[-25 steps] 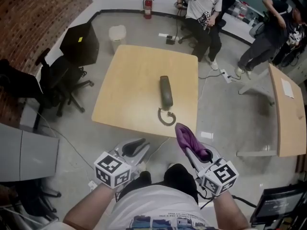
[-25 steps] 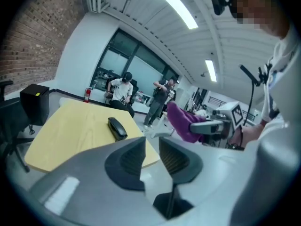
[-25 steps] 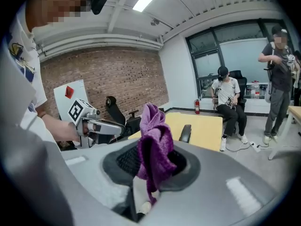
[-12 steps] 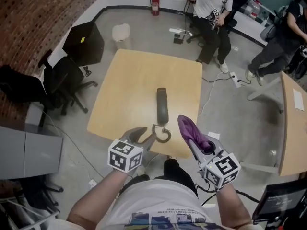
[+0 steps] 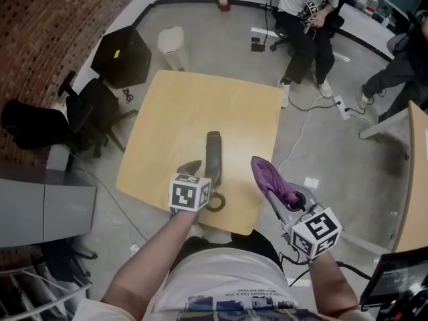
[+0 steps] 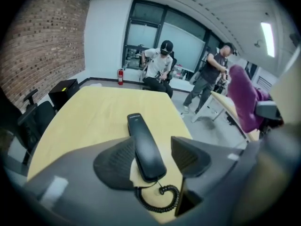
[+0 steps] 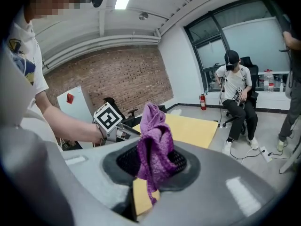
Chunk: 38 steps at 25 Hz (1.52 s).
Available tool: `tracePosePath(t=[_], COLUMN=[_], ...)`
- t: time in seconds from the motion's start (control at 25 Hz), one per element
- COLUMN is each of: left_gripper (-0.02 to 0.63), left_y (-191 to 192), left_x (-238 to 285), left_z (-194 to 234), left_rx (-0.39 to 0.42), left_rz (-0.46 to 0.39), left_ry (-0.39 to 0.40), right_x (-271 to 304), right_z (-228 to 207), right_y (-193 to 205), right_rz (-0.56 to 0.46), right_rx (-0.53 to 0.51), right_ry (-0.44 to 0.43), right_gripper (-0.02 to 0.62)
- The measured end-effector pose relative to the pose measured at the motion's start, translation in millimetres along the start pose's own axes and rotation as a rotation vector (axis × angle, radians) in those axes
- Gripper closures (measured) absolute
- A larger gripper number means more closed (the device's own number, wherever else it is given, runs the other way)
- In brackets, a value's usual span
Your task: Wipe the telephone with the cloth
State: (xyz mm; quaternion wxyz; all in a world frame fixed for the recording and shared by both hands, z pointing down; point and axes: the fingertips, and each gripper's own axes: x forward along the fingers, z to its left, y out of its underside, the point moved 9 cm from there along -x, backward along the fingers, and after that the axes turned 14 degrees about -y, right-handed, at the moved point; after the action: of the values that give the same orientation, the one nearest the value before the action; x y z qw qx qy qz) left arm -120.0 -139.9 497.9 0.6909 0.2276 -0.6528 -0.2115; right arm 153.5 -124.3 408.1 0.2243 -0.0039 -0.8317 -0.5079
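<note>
A dark telephone handset [image 5: 212, 154] [image 6: 145, 145] lies lengthwise on the light wooden table [image 5: 174, 112], its coiled cord [image 5: 215, 202] [image 6: 158, 199] curled near the front edge. My left gripper [image 5: 198, 169] [image 6: 151, 159] hovers over the handset's near end. Its jaws have just been opening and now stand open either side of the handset without pressing it. My right gripper [image 5: 275, 182] [image 7: 153, 161] is off the table's front right corner, shut on a purple cloth [image 5: 271, 179] [image 7: 155, 147] that sticks up from its jaws.
Black office chairs [image 5: 80, 116] and a black box [image 5: 120, 55] stand left of the table, a white bin [image 5: 173, 45] behind it. A seated person [image 5: 307, 12] and another person [image 5: 401, 72] are at the back right. Cables [image 5: 301, 132] lie on the floor.
My left gripper has come forward from in front of the table to over the handset's near end, jaws wider apart. My right gripper with the cloth has moved forward toward the table.
</note>
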Motion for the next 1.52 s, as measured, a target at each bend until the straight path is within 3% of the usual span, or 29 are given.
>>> tracePosePath(t=[0.52,0.96,1.16,1.32,1.52], left_gripper=[0.313,0.313,0.331,0.337,0.345], left_y=[0.2,4.2,7.9,-1.7,-3.5], left_x=[60.2,65.6,61.7,58.7,47.2], left_z=[8.5,12.1,15.8,9.1,9.1], left_rx=[-0.006,0.029,0.008,-0.033,-0.044], left_rz=[0.216,0.271,0.274,0.160,0.111], left_ry=[-0.236,-0.331,-0.306,-0.203,-0.163], right_x=[-12.3,-18.0,-16.2,-15.0,-9.0], right_z=[-40.4,-47.4,-49.3,-50.7,-47.4], right_y=[18.3,24.4,27.3,24.8,20.4], right_rz=[0.008,-0.006,-0.002,-0.009,-0.008], right_rx=[0.110,0.153,0.154,0.141,0.123], right_ry=[-0.024,-0.019,-0.023,-0.022,-0.022], right_gripper=[0.509,0.509,0.509,0.509,0.509])
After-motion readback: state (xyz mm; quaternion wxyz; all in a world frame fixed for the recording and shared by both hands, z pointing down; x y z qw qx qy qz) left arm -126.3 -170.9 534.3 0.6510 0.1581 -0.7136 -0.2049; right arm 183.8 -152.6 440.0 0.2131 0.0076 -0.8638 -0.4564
